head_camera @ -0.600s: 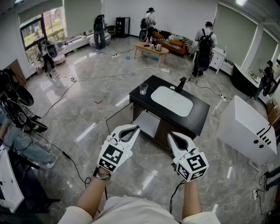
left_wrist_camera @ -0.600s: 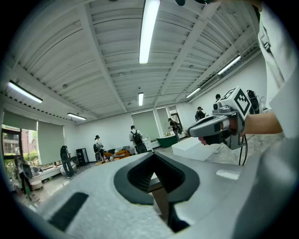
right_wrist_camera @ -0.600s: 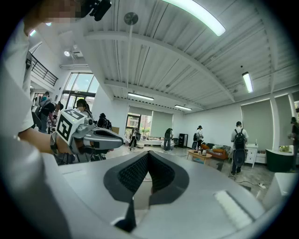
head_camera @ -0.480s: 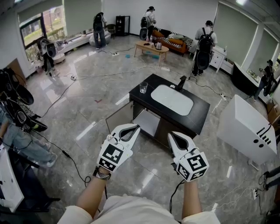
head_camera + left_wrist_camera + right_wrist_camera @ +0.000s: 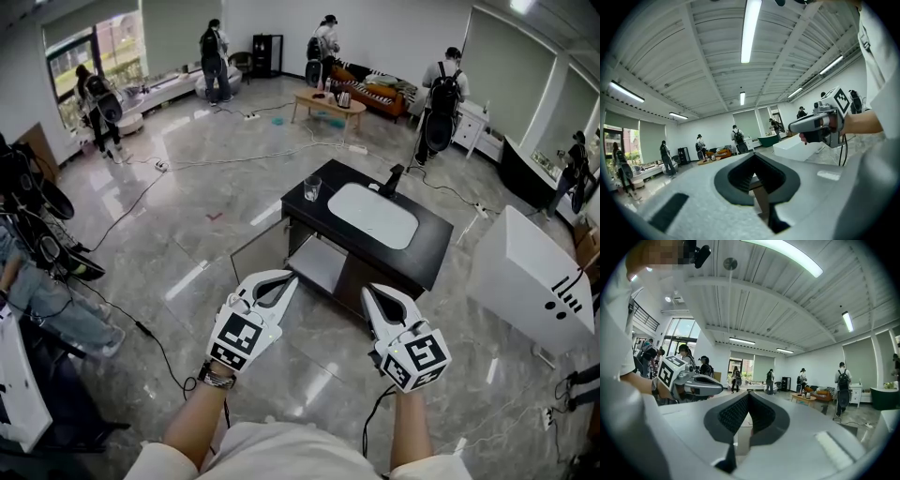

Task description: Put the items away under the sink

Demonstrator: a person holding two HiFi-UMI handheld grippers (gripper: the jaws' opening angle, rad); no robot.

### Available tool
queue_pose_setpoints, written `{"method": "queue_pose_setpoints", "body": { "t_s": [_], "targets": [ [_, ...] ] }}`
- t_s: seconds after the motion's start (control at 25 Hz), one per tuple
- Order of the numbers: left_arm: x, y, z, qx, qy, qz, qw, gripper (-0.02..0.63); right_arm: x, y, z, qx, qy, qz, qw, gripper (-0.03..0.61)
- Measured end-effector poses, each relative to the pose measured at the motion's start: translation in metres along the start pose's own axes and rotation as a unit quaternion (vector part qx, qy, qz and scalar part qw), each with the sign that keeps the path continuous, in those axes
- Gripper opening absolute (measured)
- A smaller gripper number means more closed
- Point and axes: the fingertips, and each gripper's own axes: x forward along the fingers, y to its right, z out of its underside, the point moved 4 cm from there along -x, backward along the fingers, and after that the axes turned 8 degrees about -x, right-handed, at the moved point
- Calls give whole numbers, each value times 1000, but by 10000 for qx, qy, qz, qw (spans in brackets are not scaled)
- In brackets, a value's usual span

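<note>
well, my left gripper (image 5: 286,281) has its jaws pressed together on nothing, hovering short of the open cabinet door (image 5: 255,253). a glass (image 5: 312,187) stands on the black counter (image 5: 439,246), at its left corner beside the white sink (image 5: 373,214). my right gripper (image 5: 369,293) is closed and empty too, alongside the left.

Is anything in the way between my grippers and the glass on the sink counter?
Nothing visible. Only floor lies between the left gripper, the right gripper and the cabinet. The glass stands alone at the counter corner, and the door is open.
</note>
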Motion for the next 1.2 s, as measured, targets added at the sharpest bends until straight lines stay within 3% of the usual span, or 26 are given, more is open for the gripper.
{"method": "queue_pose_setpoints", "body": {
  "t_s": [0.48, 0.84, 1.08, 1.2],
  "targets": [
    [-31, -10, 5, -45, 21, -3, 10000, 5, 4, -29, -8, -51, 8, -169, 9998, 8],
    [-45, -13, 18, -111, -26, 223, 9997, 5, 0, -50, 8, 113, -260, 369, 9989, 8],
    [-38, -14, 29, -174, -108, 287, 9994, 5, 9, -40, 17, 268, -296, 403, 9984, 8],
    [-30, -22, 34, -199, -176, 237, 9994, 5, 19, -34, 23, 78, -360, 362, 9987, 8]
  ]
}}
